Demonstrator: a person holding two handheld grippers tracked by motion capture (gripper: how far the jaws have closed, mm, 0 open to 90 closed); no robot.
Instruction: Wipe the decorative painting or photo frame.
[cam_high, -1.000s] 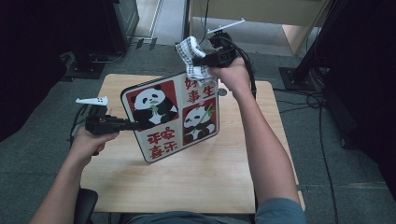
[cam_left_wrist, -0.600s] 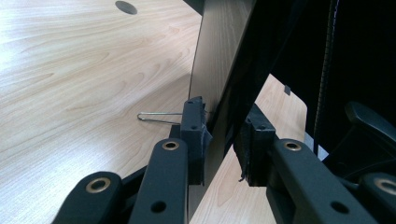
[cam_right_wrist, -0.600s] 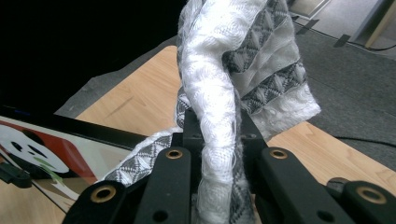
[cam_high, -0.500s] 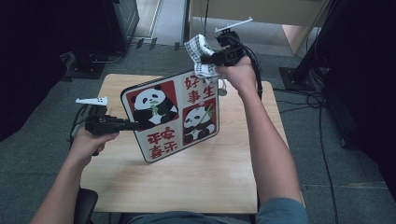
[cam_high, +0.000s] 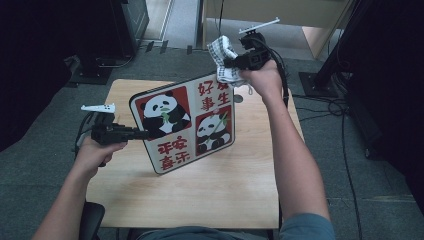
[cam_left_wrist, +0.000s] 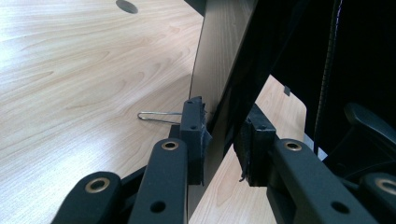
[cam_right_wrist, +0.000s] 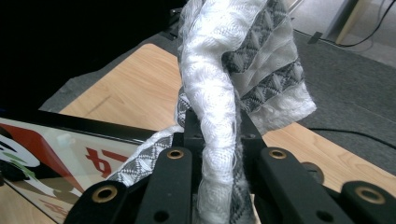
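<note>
— Where's the panda board (cam_high: 186, 122)?
— Mid-frame on the table (cam_high: 200, 195), propped up, the left gripper (cam_high: 145, 133) at its left edge.
— And the cloth (cam_high: 223, 61)?
— Upper centre, in the right gripper (cam_high: 231, 62), probably touching the board's top corner.

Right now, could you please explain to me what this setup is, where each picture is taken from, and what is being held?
No robot here: a person holds a hand-operated gripper in each hand at a wooden table. One picture is from a camera above, looking down; the other two come from cameras riding on each gripper. The left gripper clamps the edge of a panda sign board, keeping it tilted up on the table; its fingers sit on either side of the board. The right gripper is shut on a checked cloth at the board's top corner. A thin wire piece lies on the table.
</note>
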